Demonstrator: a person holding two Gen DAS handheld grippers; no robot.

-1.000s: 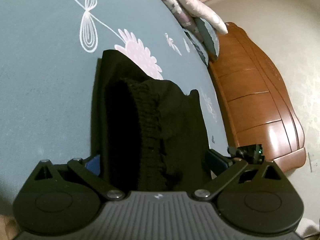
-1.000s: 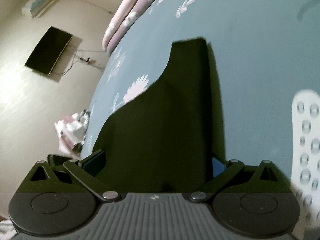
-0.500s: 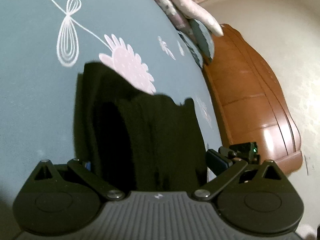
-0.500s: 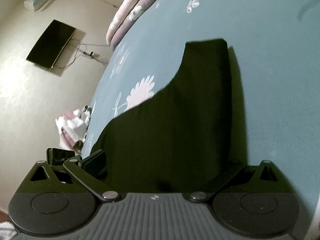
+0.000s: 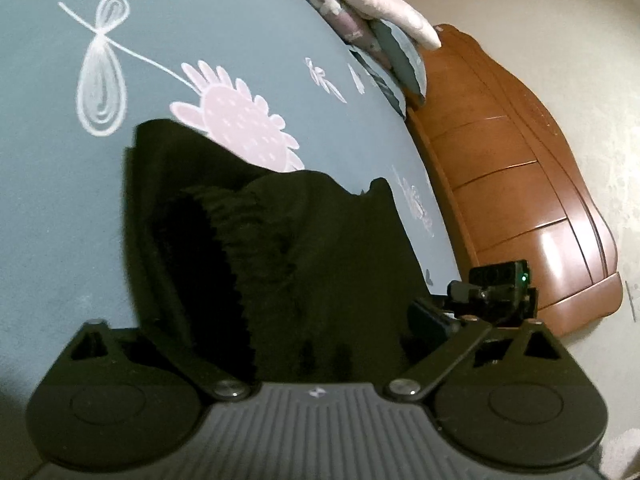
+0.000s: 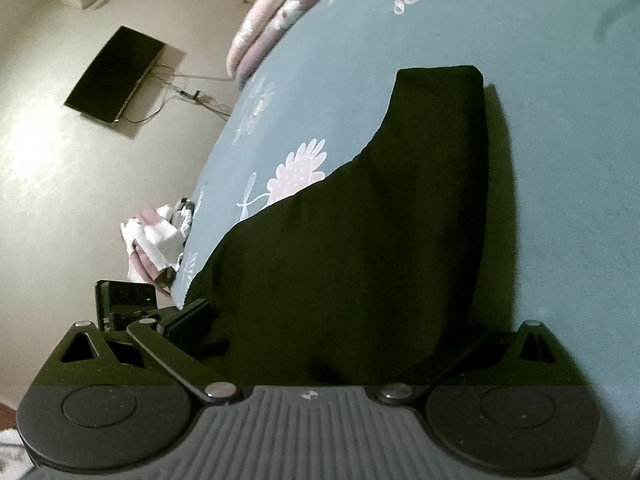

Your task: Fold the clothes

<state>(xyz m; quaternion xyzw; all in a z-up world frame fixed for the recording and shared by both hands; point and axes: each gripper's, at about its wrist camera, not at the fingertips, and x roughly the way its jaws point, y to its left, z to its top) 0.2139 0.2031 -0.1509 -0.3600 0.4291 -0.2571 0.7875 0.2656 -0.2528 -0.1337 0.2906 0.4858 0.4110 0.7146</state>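
A black garment [image 5: 320, 264] with a ribbed elastic waistband [image 5: 248, 236] lies spread on the blue flowered bedsheet [image 5: 52, 208]. My left gripper [image 5: 286, 320] is open wide and the cloth fills the gap. Its right finger [image 5: 432, 316] shows and the left one is hidden under the fabric. In the right wrist view the same garment [image 6: 380, 240] runs from the gripper to a narrow far end [image 6: 440, 84] and casts a shadow on its right. My right gripper [image 6: 332, 328] is open too. Its left finger [image 6: 192, 316] shows beside the cloth edge.
A wooden bed frame [image 5: 520, 200] borders the bed on the right of the left wrist view, with pillows [image 5: 384, 20] at its head. In the right wrist view a wall television [image 6: 116, 76] hangs at the left, and crumpled pale clothes [image 6: 156, 240] lie off the bed edge.
Both views have shifted slightly over the bed. The garment was blurred half a second ago and is sharp now. A white dotted object at the right edge of the right wrist view has left the frame.
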